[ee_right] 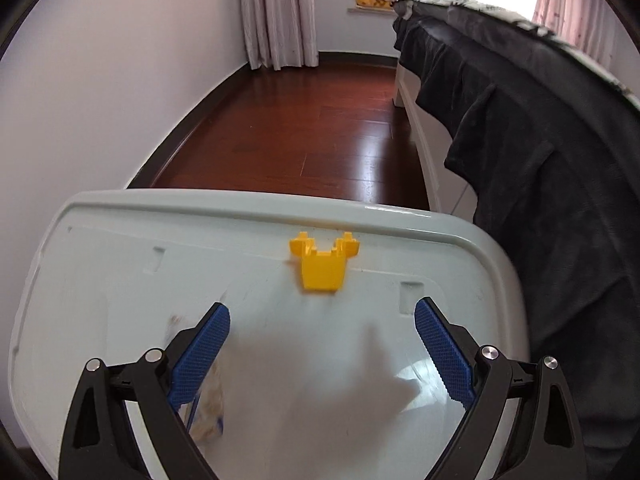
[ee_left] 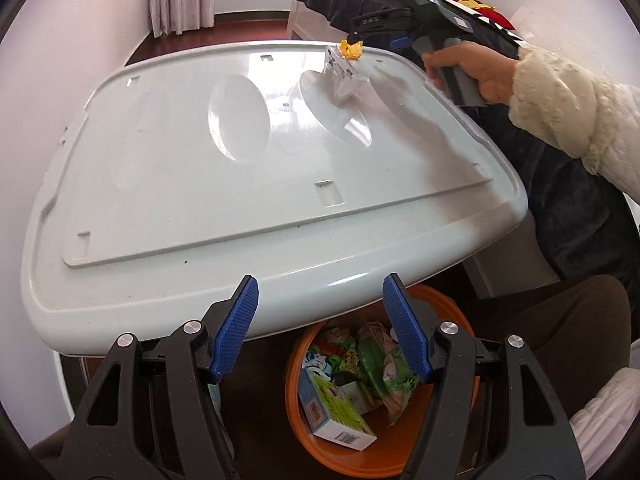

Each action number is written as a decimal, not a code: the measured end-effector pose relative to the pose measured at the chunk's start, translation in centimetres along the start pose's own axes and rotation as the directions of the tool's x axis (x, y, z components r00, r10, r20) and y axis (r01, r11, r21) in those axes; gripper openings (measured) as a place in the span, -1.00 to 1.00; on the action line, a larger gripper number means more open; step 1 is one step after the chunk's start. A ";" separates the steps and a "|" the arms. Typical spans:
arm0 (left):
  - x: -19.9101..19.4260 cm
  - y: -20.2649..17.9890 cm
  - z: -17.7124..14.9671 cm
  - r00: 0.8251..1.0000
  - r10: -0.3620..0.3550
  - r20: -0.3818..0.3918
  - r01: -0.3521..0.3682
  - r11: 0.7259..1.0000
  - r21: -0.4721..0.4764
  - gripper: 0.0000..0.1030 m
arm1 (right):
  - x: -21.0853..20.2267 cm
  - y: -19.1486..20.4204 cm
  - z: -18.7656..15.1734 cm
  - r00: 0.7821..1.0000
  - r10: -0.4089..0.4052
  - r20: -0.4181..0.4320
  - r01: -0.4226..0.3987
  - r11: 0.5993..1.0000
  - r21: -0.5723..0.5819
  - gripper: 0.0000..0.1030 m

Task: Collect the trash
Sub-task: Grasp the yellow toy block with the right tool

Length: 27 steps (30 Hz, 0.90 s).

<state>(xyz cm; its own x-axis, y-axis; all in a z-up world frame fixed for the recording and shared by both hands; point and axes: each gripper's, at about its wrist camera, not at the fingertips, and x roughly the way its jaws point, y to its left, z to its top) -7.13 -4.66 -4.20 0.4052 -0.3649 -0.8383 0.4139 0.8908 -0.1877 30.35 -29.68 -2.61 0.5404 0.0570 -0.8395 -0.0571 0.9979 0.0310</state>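
A small yellow plastic piece (ee_right: 323, 265) lies near the far edge of the pale grey table (ee_right: 120, 280); it also shows in the left wrist view (ee_left: 352, 50). A clear crumpled plastic wrapper (ee_left: 344, 80) lies next to it, and shows blurred by my right gripper's left finger (ee_right: 206, 412). My right gripper (ee_right: 322, 344) is open over the table, just short of the yellow piece. My left gripper (ee_left: 320, 328) is open and empty at the table's near edge, above an orange bin (ee_left: 316, 456) that holds boxes and wrappers (ee_left: 360, 372).
A bed draped with a dark blanket (ee_right: 540, 140) runs along the right of the table. Dark wooden floor (ee_right: 300, 132) lies beyond the table, with curtains (ee_right: 276, 12) at the far wall. The table top (ee_left: 240, 160) has oval recesses.
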 end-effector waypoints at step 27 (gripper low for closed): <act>1.3 0.5 -0.2 0.999 -0.033 -0.031 0.032 0.999 -0.013 0.24 | 3.0 0.1 0.6 0.999 -0.005 -0.041 0.008 0.998 0.066 0.79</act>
<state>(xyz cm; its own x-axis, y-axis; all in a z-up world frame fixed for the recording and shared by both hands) -6.60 -4.60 -5.48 0.3664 -0.3852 -0.8470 0.4157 0.8822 -0.2214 32.45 -29.39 -4.82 0.5054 0.0503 -0.8614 0.0025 0.9982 0.0597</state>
